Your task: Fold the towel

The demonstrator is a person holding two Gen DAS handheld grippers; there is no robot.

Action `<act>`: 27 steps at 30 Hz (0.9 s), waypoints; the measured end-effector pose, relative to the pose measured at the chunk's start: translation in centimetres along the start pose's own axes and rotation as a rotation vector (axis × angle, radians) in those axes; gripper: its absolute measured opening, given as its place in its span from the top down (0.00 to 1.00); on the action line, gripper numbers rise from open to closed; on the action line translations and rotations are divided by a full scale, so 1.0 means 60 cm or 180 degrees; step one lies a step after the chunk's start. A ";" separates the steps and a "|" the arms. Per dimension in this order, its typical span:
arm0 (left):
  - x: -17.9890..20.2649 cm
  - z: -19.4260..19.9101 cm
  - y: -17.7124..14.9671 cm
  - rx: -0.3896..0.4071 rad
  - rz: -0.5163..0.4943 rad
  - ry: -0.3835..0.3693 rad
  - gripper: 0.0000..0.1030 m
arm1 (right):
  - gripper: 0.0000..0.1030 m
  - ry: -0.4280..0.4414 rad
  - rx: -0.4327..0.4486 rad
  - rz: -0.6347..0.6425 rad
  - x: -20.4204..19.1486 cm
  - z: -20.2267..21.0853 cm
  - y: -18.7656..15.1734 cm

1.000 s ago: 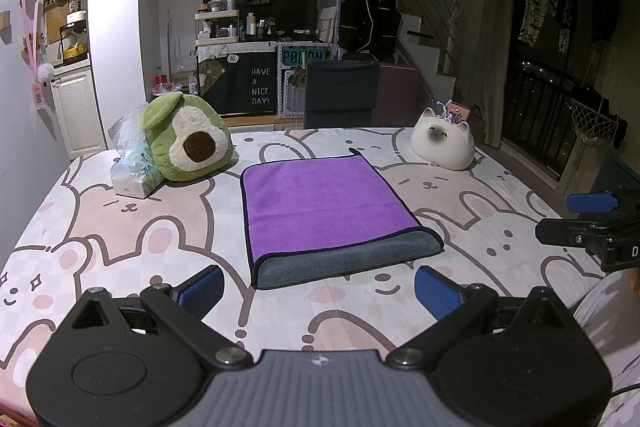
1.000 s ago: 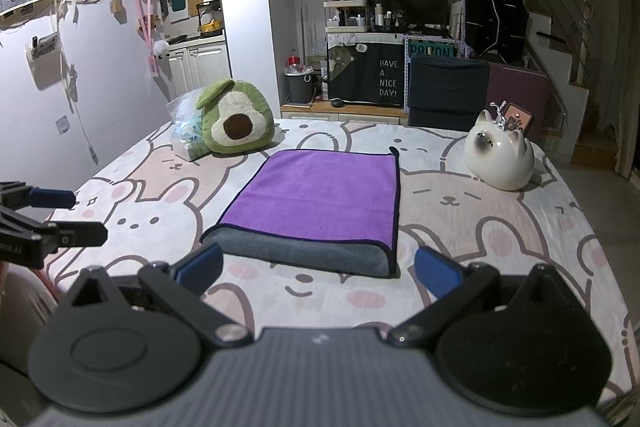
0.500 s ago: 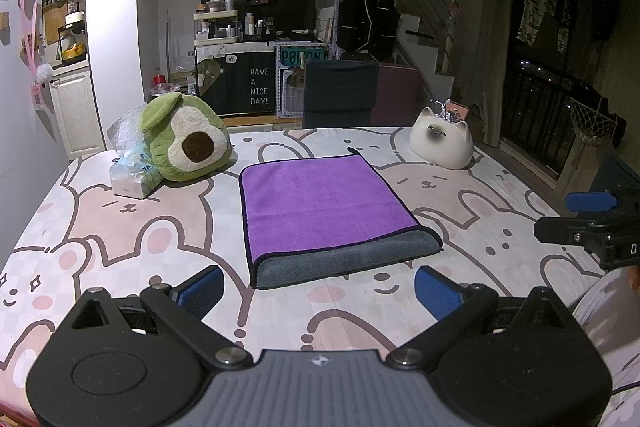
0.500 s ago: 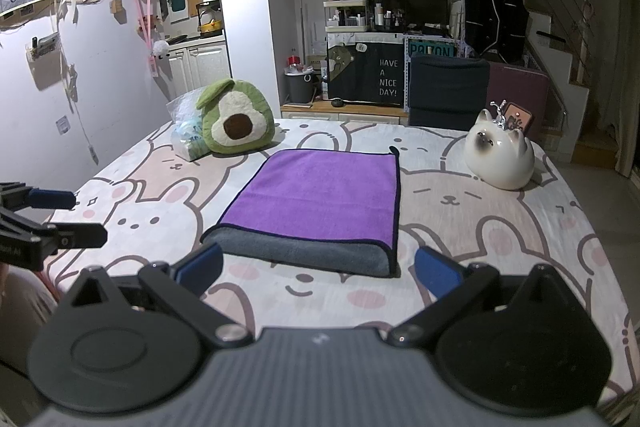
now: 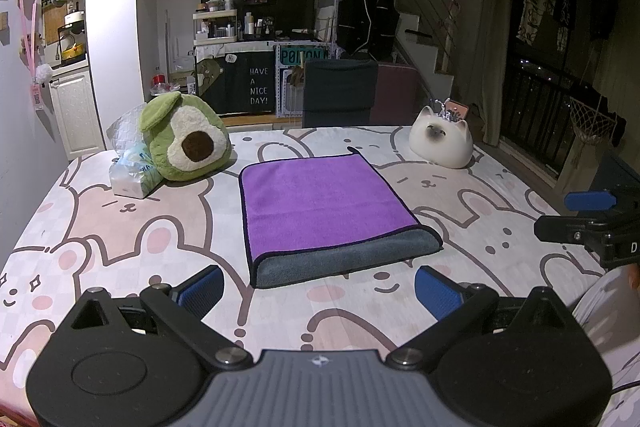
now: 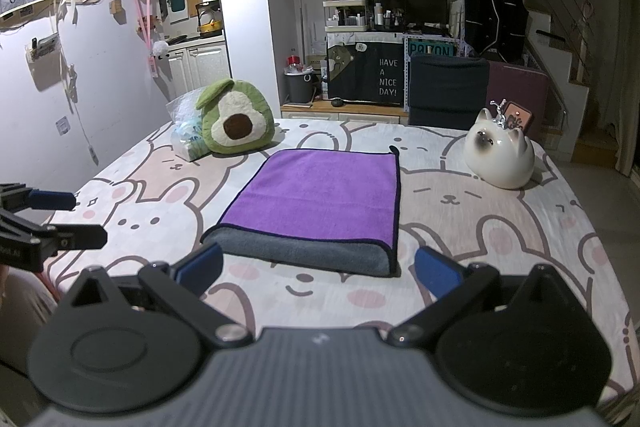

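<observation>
A towel (image 5: 320, 203), purple on top and grey underneath, lies folded in half in the middle of the table, its grey fold edge nearest me; it also shows in the right wrist view (image 6: 320, 203). My left gripper (image 5: 318, 293) is open and empty, a little short of the fold edge. My right gripper (image 6: 318, 269) is open and empty, also just short of the fold. Each gripper shows at the other view's side: the right gripper (image 5: 592, 215) and the left gripper (image 6: 52, 219).
The table carries a bunny-print cloth (image 5: 120, 227). An avocado plush (image 5: 184, 143) and a plastic tissue pack (image 5: 132, 167) sit at the far left. A white cat figurine (image 5: 440, 143) sits at the far right. A dark chair (image 5: 340, 91) stands behind the table.
</observation>
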State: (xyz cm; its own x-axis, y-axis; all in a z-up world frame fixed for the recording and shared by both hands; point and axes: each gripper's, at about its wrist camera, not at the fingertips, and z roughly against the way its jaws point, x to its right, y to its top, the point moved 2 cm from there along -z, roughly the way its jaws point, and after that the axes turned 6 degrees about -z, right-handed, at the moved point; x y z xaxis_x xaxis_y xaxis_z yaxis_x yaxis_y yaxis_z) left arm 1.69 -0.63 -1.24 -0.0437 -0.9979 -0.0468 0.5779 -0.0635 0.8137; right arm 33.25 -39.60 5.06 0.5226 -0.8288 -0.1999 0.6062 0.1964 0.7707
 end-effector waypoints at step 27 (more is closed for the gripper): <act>0.007 0.007 0.006 0.0040 -0.0003 -0.0040 0.02 | 0.00 -0.0081 0.0030 0.0042 -0.006 0.003 0.000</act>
State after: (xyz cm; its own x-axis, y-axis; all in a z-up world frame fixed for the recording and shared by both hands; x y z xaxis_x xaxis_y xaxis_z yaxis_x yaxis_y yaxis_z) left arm 1.52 -1.05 -0.71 -0.0547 -0.9977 -0.0404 0.5675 -0.0644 0.8208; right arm 32.96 -39.42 5.24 0.5150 -0.8393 -0.1744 0.5936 0.2024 0.7789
